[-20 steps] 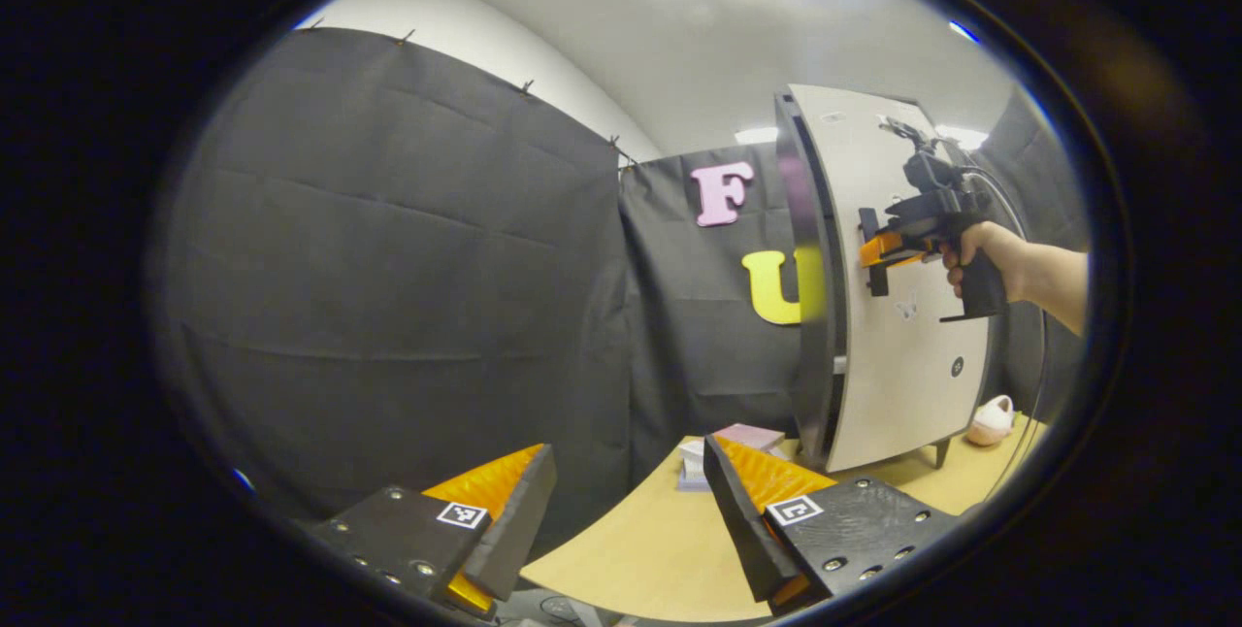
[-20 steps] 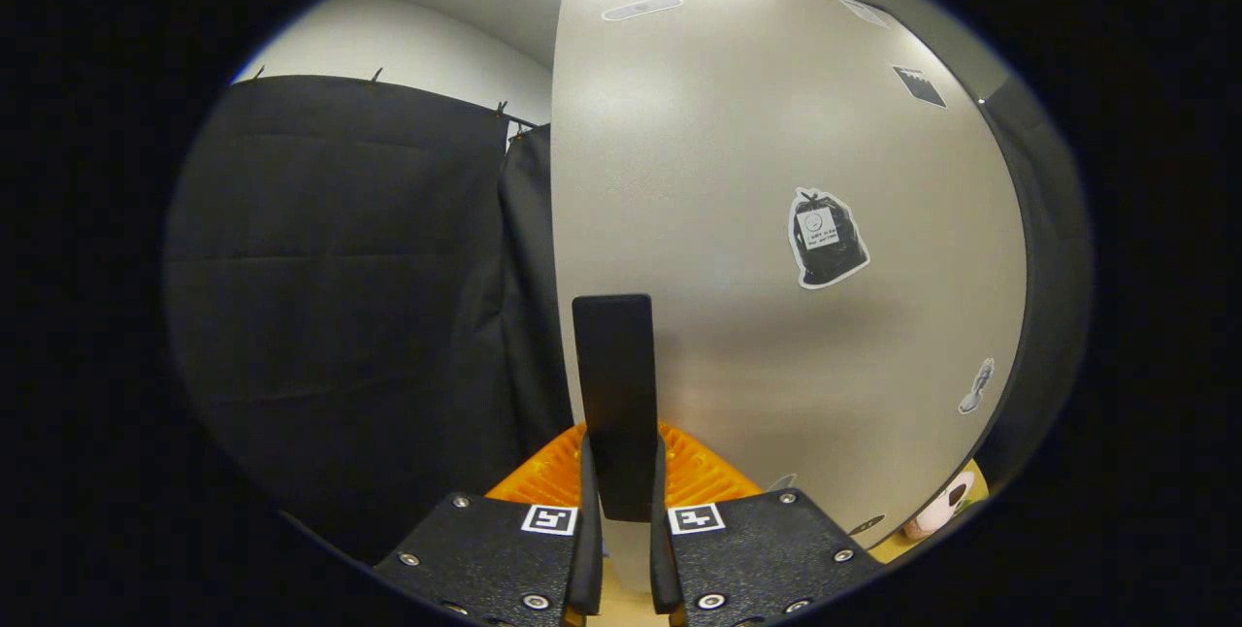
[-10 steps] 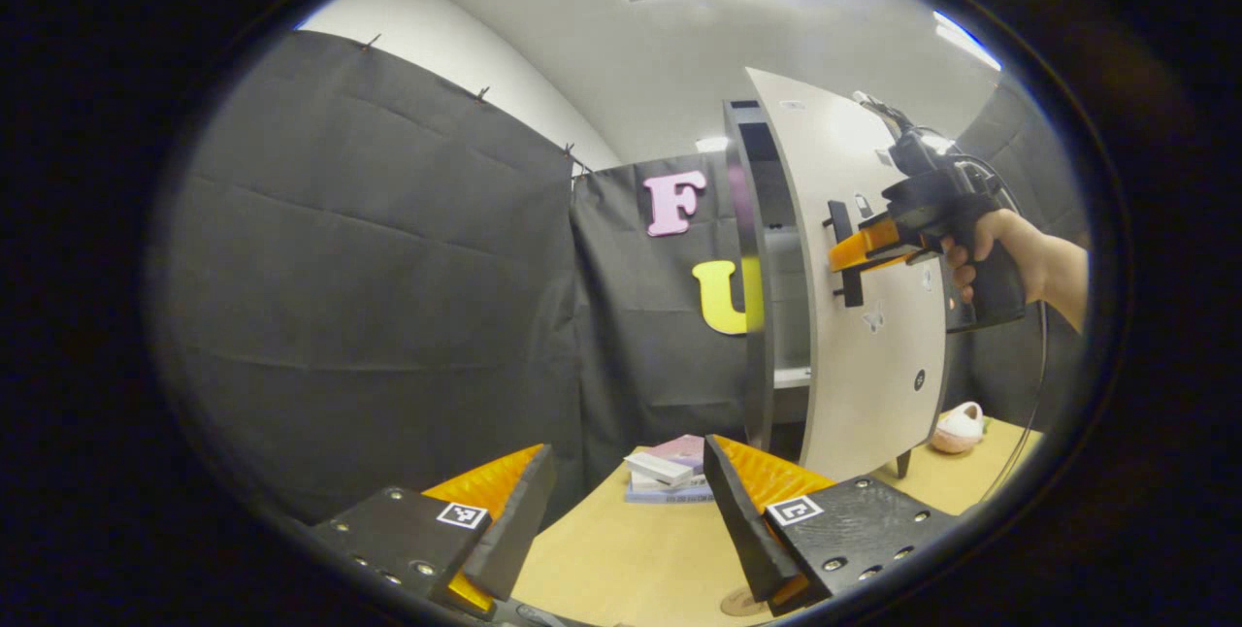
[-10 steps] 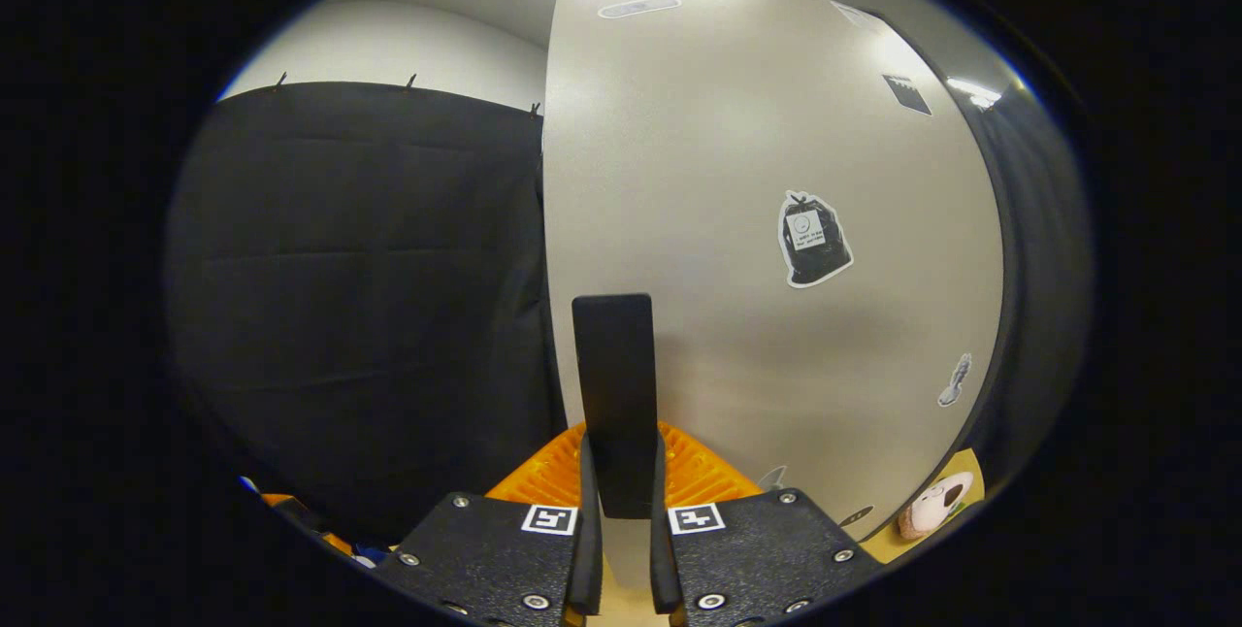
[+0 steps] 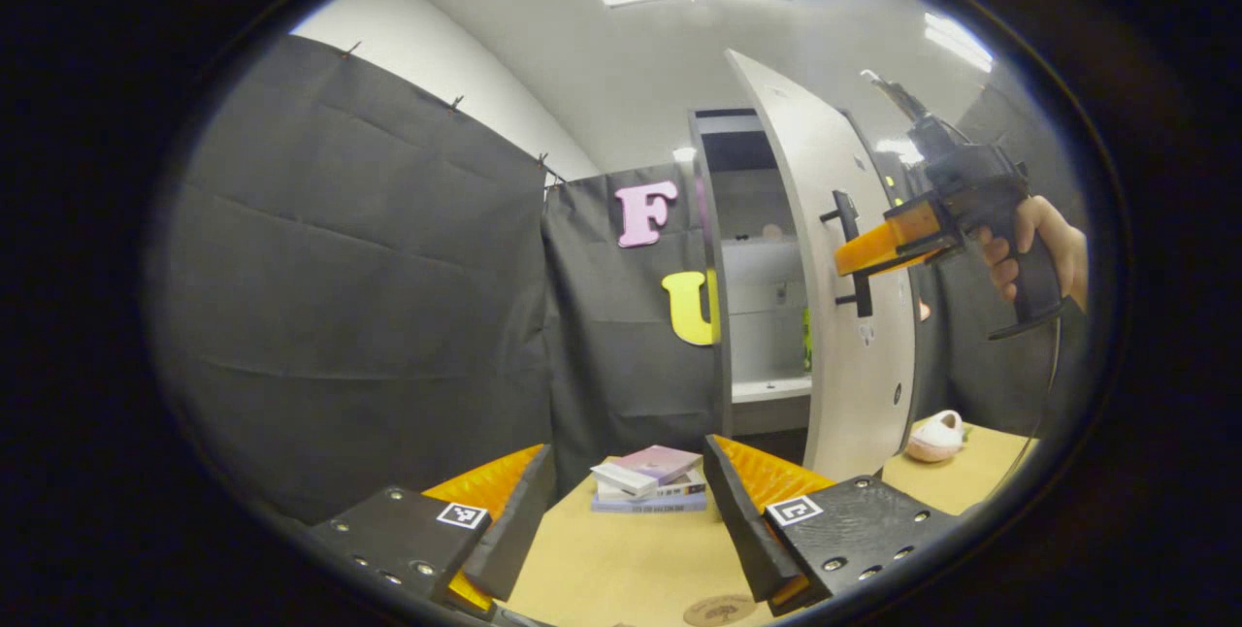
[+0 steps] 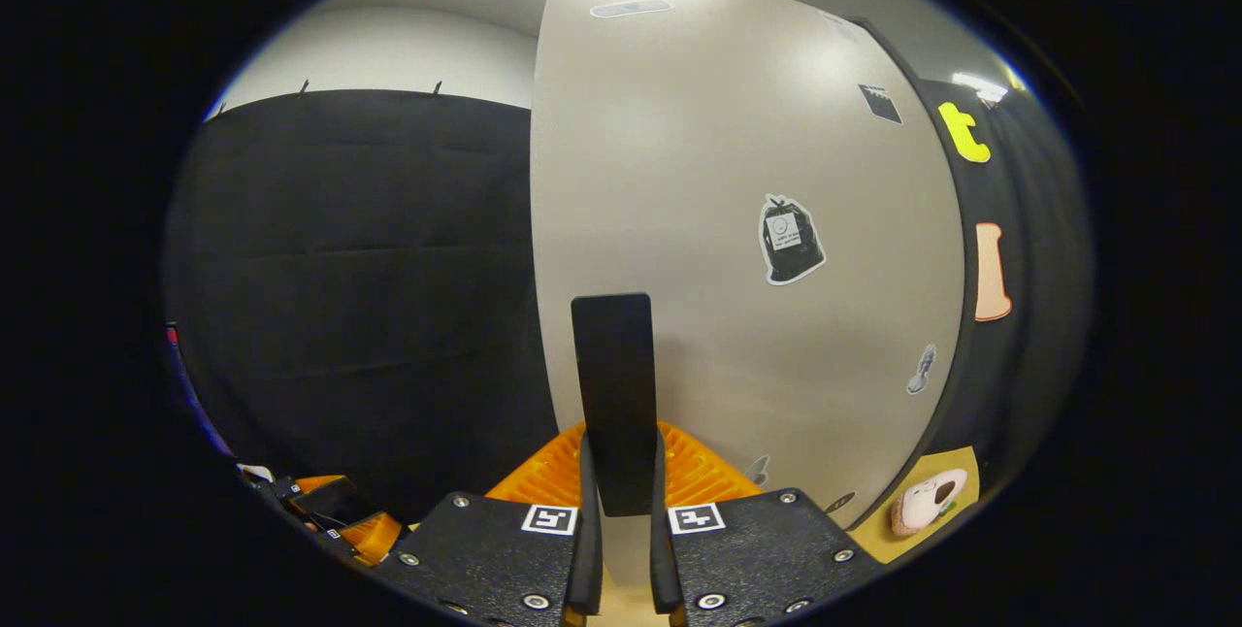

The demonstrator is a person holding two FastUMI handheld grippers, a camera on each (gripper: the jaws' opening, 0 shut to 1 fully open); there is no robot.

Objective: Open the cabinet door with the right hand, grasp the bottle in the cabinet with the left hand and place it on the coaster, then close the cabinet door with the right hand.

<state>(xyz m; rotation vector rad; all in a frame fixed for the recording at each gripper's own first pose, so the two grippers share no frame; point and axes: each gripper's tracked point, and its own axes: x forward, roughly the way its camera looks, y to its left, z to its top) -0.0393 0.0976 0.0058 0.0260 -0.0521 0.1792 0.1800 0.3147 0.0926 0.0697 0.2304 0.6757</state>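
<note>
The right gripper (image 6: 619, 549) jaws are clenched on the door handle (image 6: 613, 394), with the door (image 6: 737, 219) swung open. The left gripper (image 5: 626, 520) jaws hang released over the surface (image 5: 621, 559); the bottle (image 5: 805, 340) stands ahead inside the cabinet (image 5: 757, 248), the coaster (image 5: 720, 610) just below them.

Pale cabinet door (image 5: 859, 316) ajar; green bottle (image 5: 805, 340) on inner shelf.
</note>
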